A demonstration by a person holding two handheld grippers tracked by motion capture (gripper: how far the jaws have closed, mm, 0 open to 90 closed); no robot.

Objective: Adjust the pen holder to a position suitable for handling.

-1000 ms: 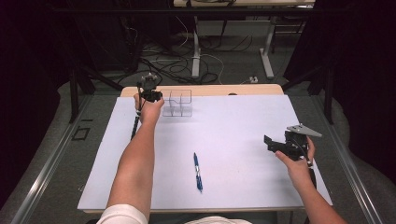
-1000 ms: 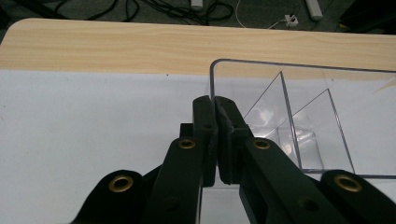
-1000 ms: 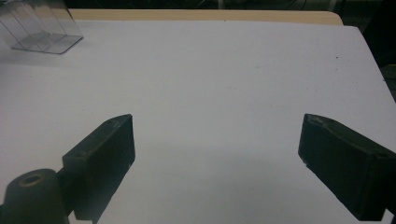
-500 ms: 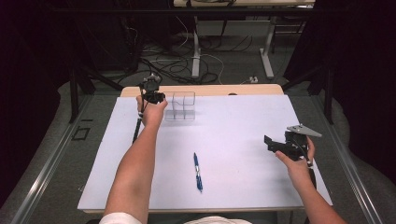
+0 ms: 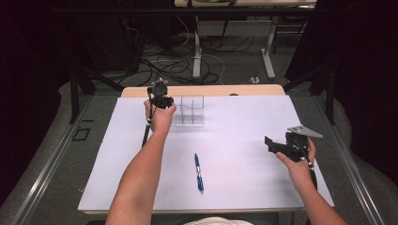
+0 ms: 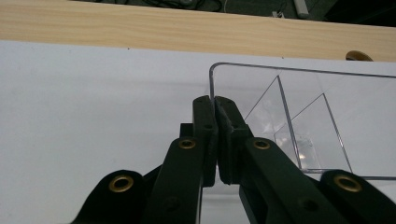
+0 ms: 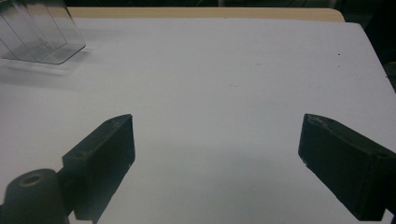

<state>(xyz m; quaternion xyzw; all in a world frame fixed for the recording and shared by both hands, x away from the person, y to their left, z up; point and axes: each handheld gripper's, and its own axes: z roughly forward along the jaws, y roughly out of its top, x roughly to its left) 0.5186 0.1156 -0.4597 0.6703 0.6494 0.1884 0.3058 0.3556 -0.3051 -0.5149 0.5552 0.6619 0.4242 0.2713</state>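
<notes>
A clear plastic divided box (image 5: 190,111) stands at the back of the white table (image 5: 244,122). My left gripper (image 5: 165,101) is at the box's left end, shut on its left wall. In the left gripper view the two jaws (image 6: 215,100) press together on the thin edge of the clear box (image 6: 299,116), whose inner dividers show to the right. A blue pen (image 5: 199,172) lies near the front middle of the table. At the table's right my right gripper (image 5: 271,144) hovers with its jaws wide open and nothing between them (image 7: 217,144). The clear box (image 7: 37,32) sits far off at the upper left of that view.
A wooden strip (image 5: 225,90) runs along the table's far edge, with a small brown knob (image 6: 358,56) on it. Beyond it lie floor cables and desk legs (image 5: 197,51). Metal rails flank the table on both sides.
My left gripper and the clear box it holds have shifted a little to the right along the back of the table. The right hand and the pen have kept still.
</notes>
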